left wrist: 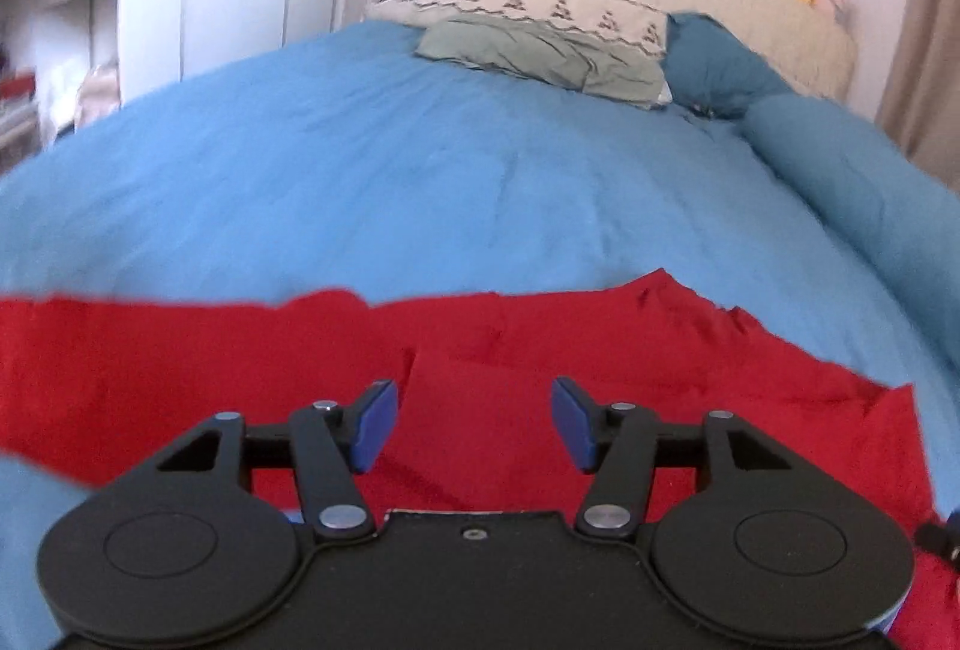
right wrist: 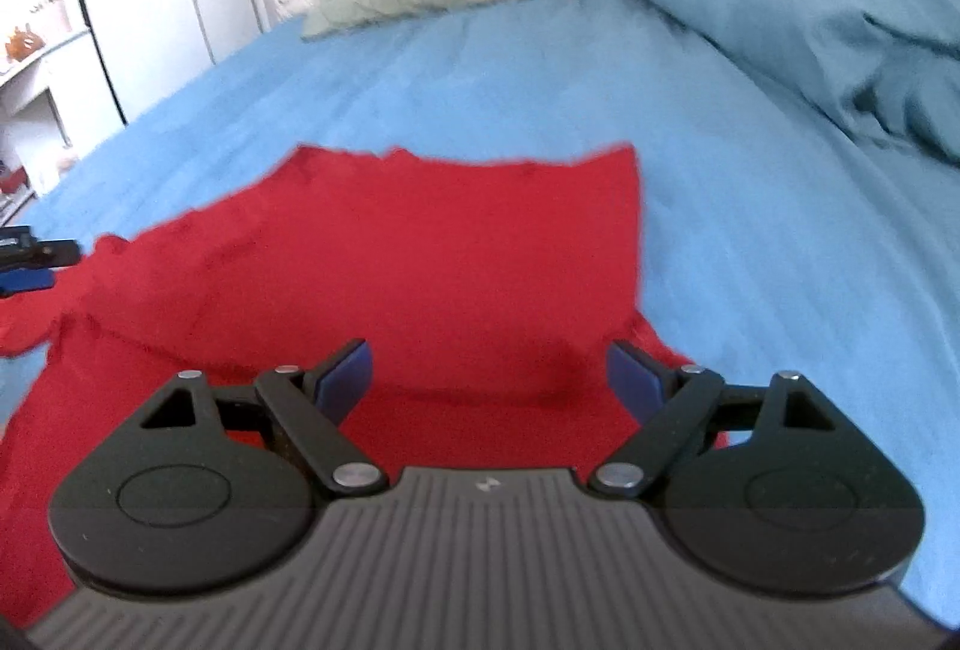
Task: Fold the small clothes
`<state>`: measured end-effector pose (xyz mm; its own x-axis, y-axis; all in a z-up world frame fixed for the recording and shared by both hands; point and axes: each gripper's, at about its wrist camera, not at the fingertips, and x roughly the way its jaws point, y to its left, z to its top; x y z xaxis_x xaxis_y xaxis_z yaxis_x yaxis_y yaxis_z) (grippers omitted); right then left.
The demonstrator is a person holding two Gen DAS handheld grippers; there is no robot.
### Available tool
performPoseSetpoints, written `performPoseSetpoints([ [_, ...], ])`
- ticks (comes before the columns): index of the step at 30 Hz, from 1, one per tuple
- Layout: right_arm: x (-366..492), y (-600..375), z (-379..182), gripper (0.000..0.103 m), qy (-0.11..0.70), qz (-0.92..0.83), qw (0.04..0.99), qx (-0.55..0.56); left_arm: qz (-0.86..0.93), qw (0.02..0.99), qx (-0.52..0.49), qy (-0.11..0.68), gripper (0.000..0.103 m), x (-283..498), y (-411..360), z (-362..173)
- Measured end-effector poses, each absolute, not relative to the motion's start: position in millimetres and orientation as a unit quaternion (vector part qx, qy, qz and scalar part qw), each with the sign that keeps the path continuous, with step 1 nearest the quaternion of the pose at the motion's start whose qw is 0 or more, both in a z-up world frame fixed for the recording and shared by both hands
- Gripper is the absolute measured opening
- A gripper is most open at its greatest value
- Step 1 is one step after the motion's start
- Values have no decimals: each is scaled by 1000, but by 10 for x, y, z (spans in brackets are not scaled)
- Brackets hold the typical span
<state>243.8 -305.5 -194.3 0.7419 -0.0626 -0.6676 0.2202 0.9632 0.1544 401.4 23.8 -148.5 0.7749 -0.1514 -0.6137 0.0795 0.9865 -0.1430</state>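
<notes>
A red garment (left wrist: 600,350) lay spread on the blue bedsheet (left wrist: 420,170), wrinkled, with a folded layer showing as a raised edge near its middle and an uneven far edge. In the right wrist view the cloth (right wrist: 420,260) ran out leftward into a crumpled part. The left gripper (left wrist: 474,425) hovered over it, blue pads (left wrist: 375,425) apart, nothing between them. The right gripper (right wrist: 489,380) likewise stood wide apart above the cloth's near edge.
</notes>
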Motion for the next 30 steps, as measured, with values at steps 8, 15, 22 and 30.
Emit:
performPoseSetpoints([
  [8, 2753, -3193, -2362, 98, 368, -132, 914, 113, -73, 930, -72, 353, 62, 4158, 186, -1630],
  [15, 2621, -3234, -2340, 98, 358, -124, 922, 86, -82, 926, -63, 363, 62, 4160, 138, -1748],
  [22, 2417, -3271, -2183, 99, 322, -122, 934, 97, -97, 927, -53, 358, 62, 4113, 50, -1720],
  [30, 2461, -3384, -2325, 101, 350, -105, 925, 104, -89, 919, -33, 382, 67, 4118, 54, -1843],
])
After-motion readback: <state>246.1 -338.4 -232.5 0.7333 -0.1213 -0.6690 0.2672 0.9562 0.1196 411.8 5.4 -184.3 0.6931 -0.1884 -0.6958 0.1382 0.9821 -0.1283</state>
